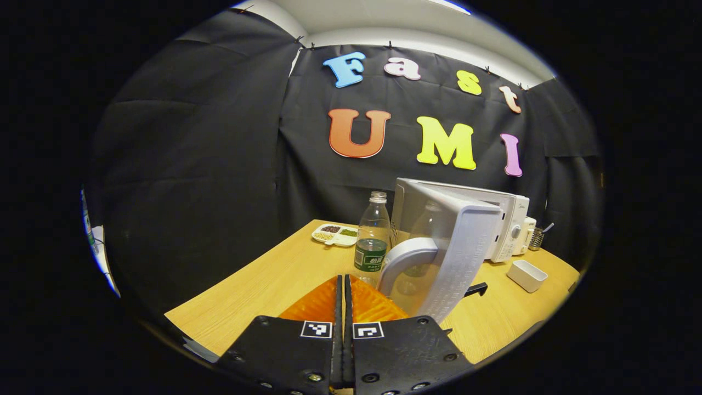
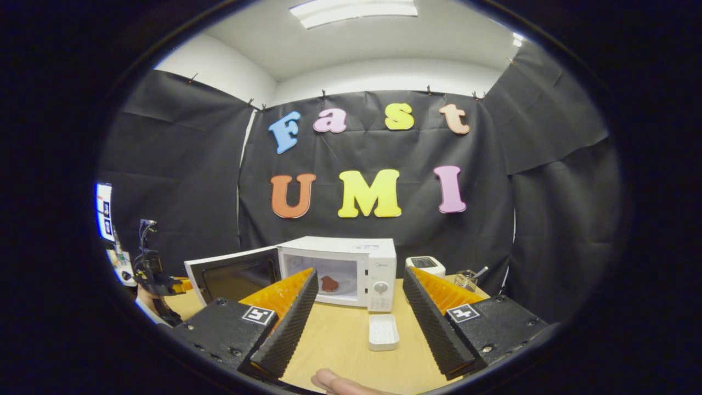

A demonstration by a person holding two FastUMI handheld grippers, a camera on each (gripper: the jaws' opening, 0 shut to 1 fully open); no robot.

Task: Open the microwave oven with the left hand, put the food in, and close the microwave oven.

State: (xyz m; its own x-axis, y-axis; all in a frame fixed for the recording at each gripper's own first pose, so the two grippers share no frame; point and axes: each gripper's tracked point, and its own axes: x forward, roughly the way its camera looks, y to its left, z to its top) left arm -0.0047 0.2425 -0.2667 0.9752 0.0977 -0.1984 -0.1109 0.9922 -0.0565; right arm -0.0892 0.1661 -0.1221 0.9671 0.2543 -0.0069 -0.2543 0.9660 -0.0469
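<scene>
Wooden table inside the black-cloth booth, microwave at the back centre in your right gripper view. Its door hangs wide open, swung out toward 9 o'clock of the oven body. Food, a dark reddish lump, already sits inside the cavity on the floor of the oven. Your right gripper hovers over the table in front of the oven, fingers spread wide apart, nothing between them. Small white tray lies on the table between those fingers, just in front of the control panel. Fingertip pokes in at 6 o'clock of that view. Your left gripper has its fingers pressed together, no gap, nothing pinched that I can see. In your left gripper view the door's edge and its curved handle sit at about 1 o'clock of the fingertips, close but apart from them. Clear bottle stands just beyond the fingertips at 12 o'clock, beside the door. Divided dish with grains sits behind it at 11 o'clock. White tray shows again at 3 o'clock, near the table edge.
</scene>
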